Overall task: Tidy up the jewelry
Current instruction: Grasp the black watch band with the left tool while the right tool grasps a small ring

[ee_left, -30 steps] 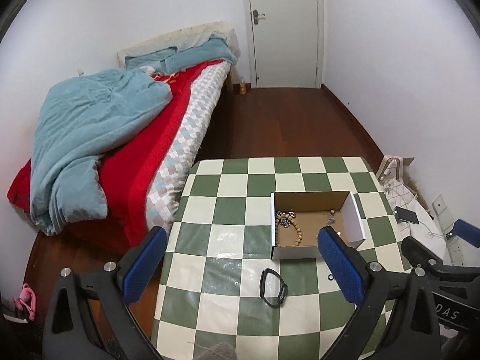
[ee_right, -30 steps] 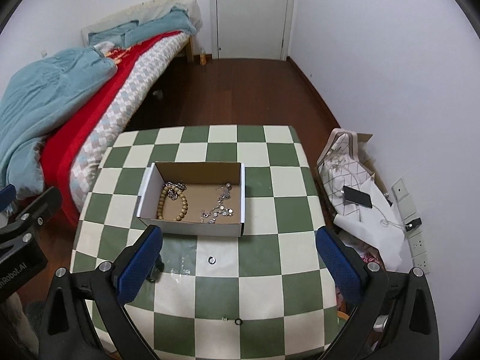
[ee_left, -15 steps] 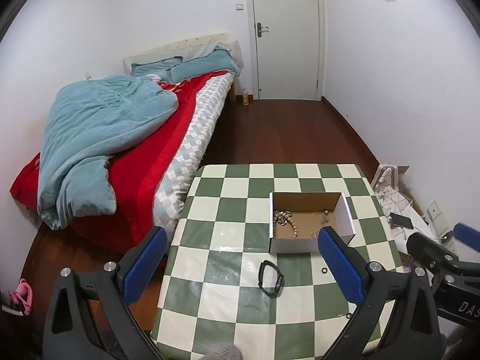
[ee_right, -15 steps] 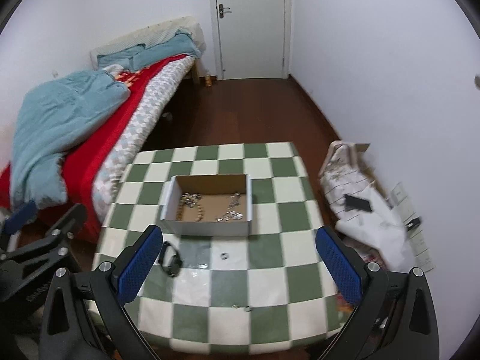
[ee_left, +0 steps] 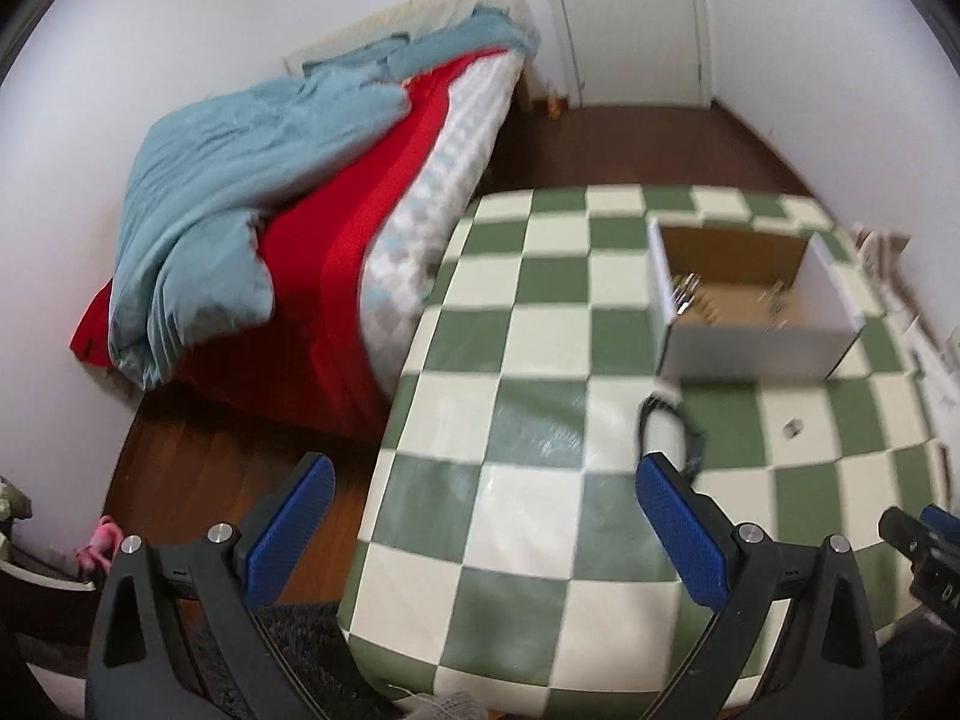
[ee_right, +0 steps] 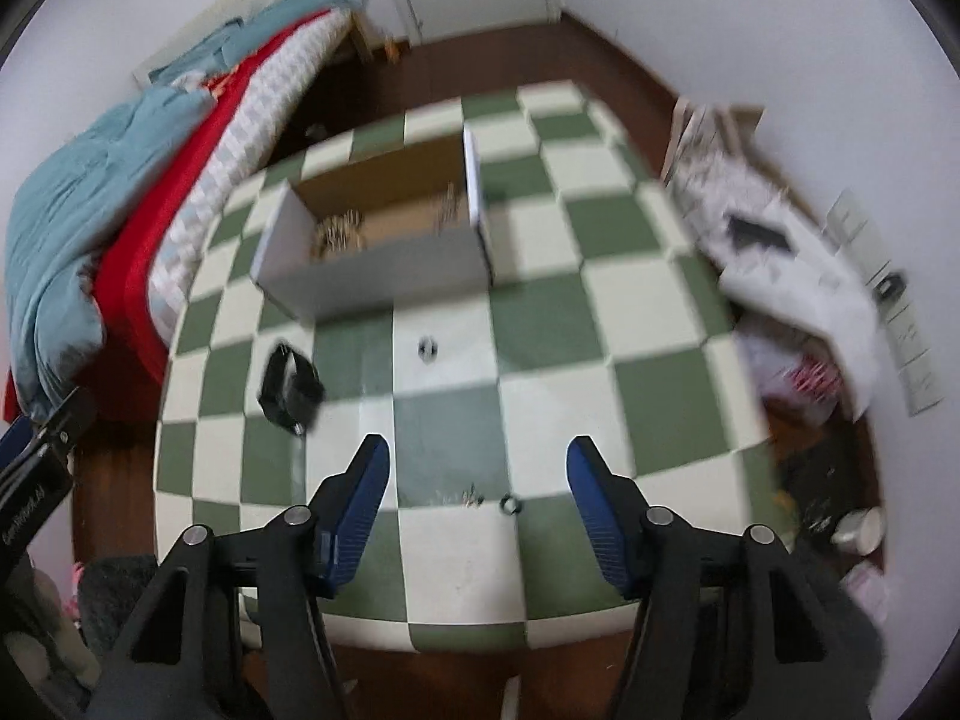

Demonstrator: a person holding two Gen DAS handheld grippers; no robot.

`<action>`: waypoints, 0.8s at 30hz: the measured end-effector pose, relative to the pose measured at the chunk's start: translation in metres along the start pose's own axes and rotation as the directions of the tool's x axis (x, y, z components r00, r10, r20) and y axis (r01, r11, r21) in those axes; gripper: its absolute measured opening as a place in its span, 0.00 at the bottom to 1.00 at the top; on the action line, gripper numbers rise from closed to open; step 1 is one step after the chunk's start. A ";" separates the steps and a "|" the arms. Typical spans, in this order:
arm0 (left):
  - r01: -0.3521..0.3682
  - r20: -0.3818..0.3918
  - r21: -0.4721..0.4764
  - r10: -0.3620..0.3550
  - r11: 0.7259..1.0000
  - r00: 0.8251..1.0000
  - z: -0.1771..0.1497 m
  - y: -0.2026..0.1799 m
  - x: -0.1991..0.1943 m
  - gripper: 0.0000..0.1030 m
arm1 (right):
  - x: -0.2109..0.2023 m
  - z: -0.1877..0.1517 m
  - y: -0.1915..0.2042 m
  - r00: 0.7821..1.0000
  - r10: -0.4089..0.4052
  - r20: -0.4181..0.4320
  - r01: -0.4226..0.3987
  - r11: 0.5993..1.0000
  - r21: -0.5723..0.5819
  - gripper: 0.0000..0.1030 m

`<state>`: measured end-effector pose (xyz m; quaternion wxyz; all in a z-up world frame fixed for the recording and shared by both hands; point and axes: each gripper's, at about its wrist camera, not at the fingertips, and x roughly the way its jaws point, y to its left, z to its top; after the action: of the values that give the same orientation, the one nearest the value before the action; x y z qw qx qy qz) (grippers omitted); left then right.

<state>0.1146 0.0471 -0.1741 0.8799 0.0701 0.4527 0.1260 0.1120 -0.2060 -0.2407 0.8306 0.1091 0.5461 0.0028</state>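
Note:
A white cardboard box (ee_left: pixel 756 336) (ee_right: pixel 372 276) with jewelry inside stands on the green-and-cream checkered table (ee_left: pixel 540 372) (ee_right: pixel 540 324). A black band (ee_left: pixel 666 426) (ee_right: pixel 288 387) lies in front of the box. A small ring (ee_left: pixel 793 429) (ee_right: pixel 427 349) lies to its right. Another small ring (ee_right: pixel 510 504) and a small metal piece (ee_right: pixel 471 495) lie near the front edge. My left gripper (ee_left: pixel 486 534) is open and empty above the table's left front. My right gripper (ee_right: pixel 480 510) is open and empty, just above the front ring.
A bed (ee_left: pixel 336 192) with a blue duvet and red sheet stands left of the table. White bags and a phone (ee_right: pixel 756 234) lie on the floor to the right. A door (ee_left: pixel 630 18) is at the far wall. Both views are blurred.
Both grippers have dropped lower and closer to the table. The left view has swung left. The right gripper's jaws have narrowed and now sit over the front ring.

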 end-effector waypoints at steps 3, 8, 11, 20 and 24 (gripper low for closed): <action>-0.031 -0.025 0.013 0.032 0.999 0.999 -0.009 0.001 0.019 1.00 | 0.029 -0.016 0.002 1.000 0.009 -0.023 -0.009 1.000 -0.017 0.56; -0.038 -0.066 -0.003 0.038 0.999 0.997 -0.019 0.005 0.040 0.99 | 0.061 -0.036 0.015 0.999 0.006 -0.032 -0.008 0.998 -0.068 0.39; -0.033 -0.081 0.007 0.034 0.999 0.996 -0.022 0.003 0.048 0.99 | 0.074 -0.042 0.022 0.999 -0.026 -0.019 0.023 0.993 -0.115 0.28; 0.069 -0.114 -0.011 -0.070 0.998 0.991 -0.017 -0.014 0.065 0.99 | 0.080 -0.049 0.027 0.997 -0.062 0.044 0.068 0.985 -0.156 0.09; 0.181 -0.125 0.018 -0.177 0.983 0.976 -0.005 -0.043 0.071 0.99 | 0.068 -0.035 0.013 0.997 -0.028 0.065 0.034 0.996 -0.084 0.09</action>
<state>0.1571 0.0265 -0.2426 0.8571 0.0341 0.5122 0.0435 0.1094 -0.1786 -0.3135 0.8514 0.0652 0.5204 0.0095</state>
